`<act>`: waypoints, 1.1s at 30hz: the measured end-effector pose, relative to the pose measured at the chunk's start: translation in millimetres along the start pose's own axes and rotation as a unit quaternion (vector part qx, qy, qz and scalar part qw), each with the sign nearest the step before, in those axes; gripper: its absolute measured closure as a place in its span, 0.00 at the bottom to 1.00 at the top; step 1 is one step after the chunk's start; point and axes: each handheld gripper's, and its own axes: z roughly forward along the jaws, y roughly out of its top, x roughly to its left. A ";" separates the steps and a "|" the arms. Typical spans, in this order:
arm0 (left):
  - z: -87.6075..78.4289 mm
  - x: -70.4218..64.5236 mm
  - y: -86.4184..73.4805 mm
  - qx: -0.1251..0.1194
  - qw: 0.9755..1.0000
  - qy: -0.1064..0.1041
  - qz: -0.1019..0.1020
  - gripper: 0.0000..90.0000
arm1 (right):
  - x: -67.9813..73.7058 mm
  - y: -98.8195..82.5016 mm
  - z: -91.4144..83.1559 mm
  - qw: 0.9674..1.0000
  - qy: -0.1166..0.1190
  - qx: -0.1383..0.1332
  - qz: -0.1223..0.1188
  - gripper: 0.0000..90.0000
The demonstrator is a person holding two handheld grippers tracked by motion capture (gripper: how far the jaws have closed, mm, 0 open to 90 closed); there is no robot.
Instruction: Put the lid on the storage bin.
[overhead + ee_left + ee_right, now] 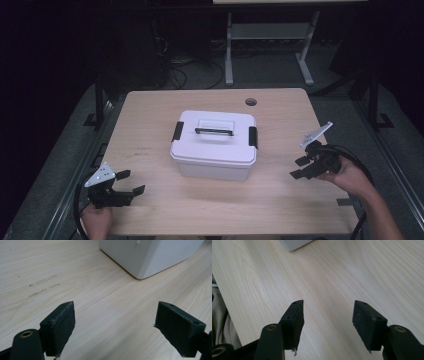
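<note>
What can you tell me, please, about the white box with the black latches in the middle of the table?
The white rectangular plastic storage box stands upright near the centre of the light wooden table. Its white lid is on, with a black latch at each short end and a dark-edged carrying handle lying flat on top. Both latches appear to be down. Nothing touches it but the tabletop; the left tool and the right tool are open and apart from it.

Light wood-grain tabletop [150,210] with a round cable hole [251,102] near the far edge and faint scuff marks [37,291] left of centre. White lidded storage box [214,145] at centre: black handle [214,132] on top, black latch at each end, lid on. Behind, a white-legged table frame [230,50] and loose cables [175,65] on the dark floor.
</note>
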 end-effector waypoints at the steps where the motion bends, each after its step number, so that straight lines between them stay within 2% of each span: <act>1: 0.0 -0.1 0.1 0.000 1.000 0.000 0.000 0.17 | 0.0 -1.3 0.2 1.000 0.000 0.000 0.002 0.46; 27: 1.3 -0.5 0.3 0.001 1.000 -0.001 0.002 0.17 | 8.7 -36.7 11.4 0.999 0.014 -0.021 0.022 0.45; 33: 1.6 -0.5 0.5 0.001 1.000 -0.002 0.002 0.17 | 14.3 -42.5 11.8 0.999 0.018 -0.030 0.023 0.44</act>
